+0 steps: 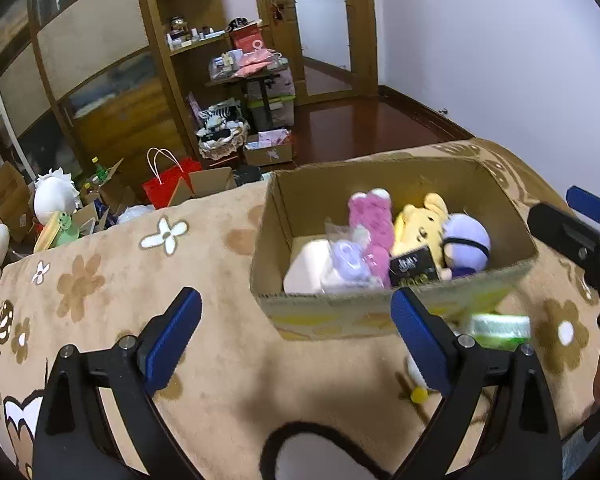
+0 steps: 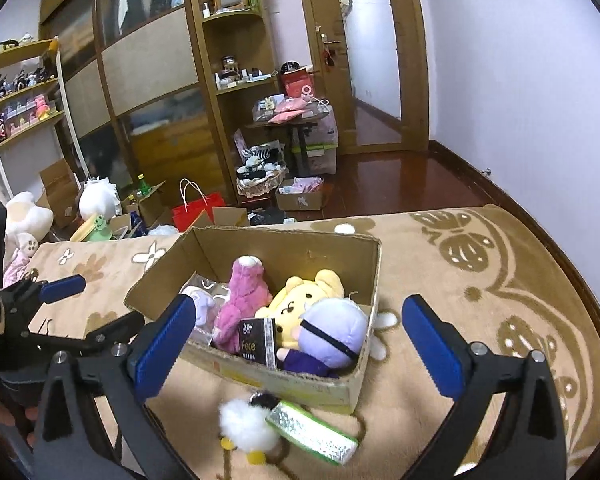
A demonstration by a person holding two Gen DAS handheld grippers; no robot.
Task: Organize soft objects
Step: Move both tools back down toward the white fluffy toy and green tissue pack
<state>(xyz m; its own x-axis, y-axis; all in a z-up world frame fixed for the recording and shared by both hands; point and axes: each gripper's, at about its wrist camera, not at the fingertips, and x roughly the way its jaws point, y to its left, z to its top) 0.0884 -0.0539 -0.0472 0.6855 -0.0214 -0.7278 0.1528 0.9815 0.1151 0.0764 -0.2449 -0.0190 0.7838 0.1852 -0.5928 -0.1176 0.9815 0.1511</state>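
The left hand-held gripper point(image 1: 296, 334) hung open and empty above a tan flowered blanket point(image 1: 148, 280) on the bed, its blue pads spread wide before a cardboard box point(image 1: 380, 316). The right hand-held gripper point(image 2: 300, 340), likewise open and holding nothing, hovered over the same box point(image 2: 300, 384) from the other side. Packed inside were a pink plush toy point(image 2: 242, 304), a yellow bear point(image 2: 300, 304), a purple-headed doll point(image 2: 332, 332) and a small black packet point(image 2: 259, 342), along with a pale purple toy point(image 1: 350, 264) in clear wrap. Outside the box, just beside its near wall, a white fluffy duck toy point(image 2: 246, 430) lay on the blanket, touching a shiny green-edged packet point(image 2: 312, 432). A red paper bag point(image 2: 196, 208) stood on the floor beyond.
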